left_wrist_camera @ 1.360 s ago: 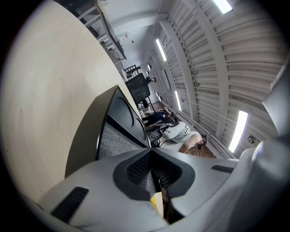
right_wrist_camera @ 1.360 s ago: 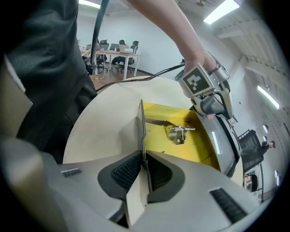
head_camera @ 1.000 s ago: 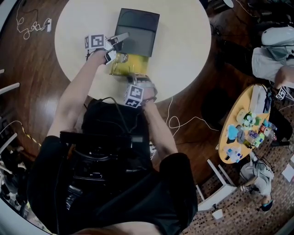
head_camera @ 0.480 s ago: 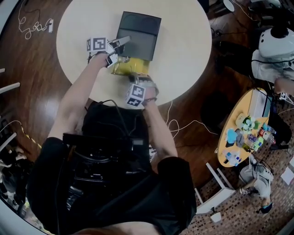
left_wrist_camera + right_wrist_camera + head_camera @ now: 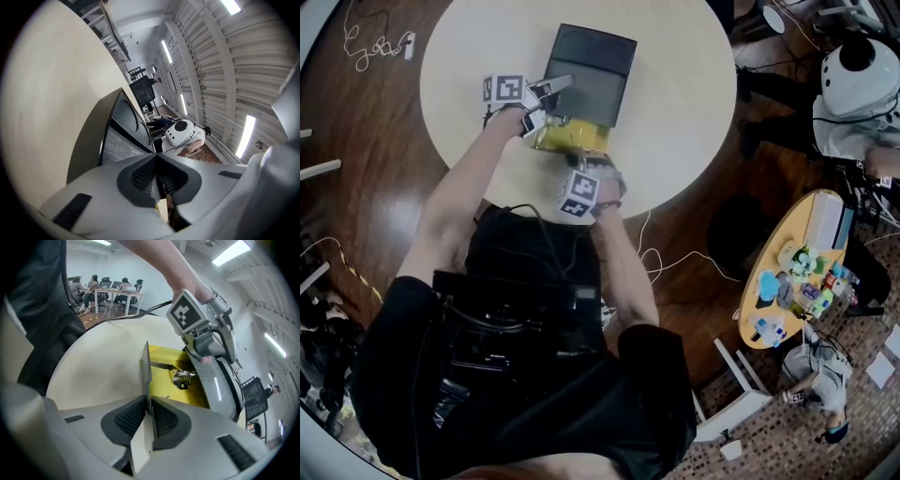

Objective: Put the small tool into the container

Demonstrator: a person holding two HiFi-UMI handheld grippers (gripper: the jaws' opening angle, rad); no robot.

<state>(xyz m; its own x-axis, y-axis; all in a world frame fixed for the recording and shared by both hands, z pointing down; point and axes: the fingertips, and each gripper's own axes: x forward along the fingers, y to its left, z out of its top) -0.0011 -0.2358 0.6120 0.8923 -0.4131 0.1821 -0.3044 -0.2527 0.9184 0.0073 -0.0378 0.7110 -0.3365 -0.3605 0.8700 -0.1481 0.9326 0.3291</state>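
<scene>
While the left gripper (image 5: 159, 183) is clamped on the edge of the dark grey flat lid (image 5: 592, 67), the right gripper (image 5: 149, 405) is pinched shut on the thin near wall of the yellow-lined rectangular container (image 5: 146, 363). So both are gripping the box, not the tool. The small shiny metal tool (image 5: 183, 379) is lying inside on the yellow floor, over by the lid side, clear of both grippers. The whole thing sits on the round cream table (image 5: 680, 112), with the lid flipped open away from the person.

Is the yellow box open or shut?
Open. The lid is swung back, and a small metal tool shows inside the box.
</scene>
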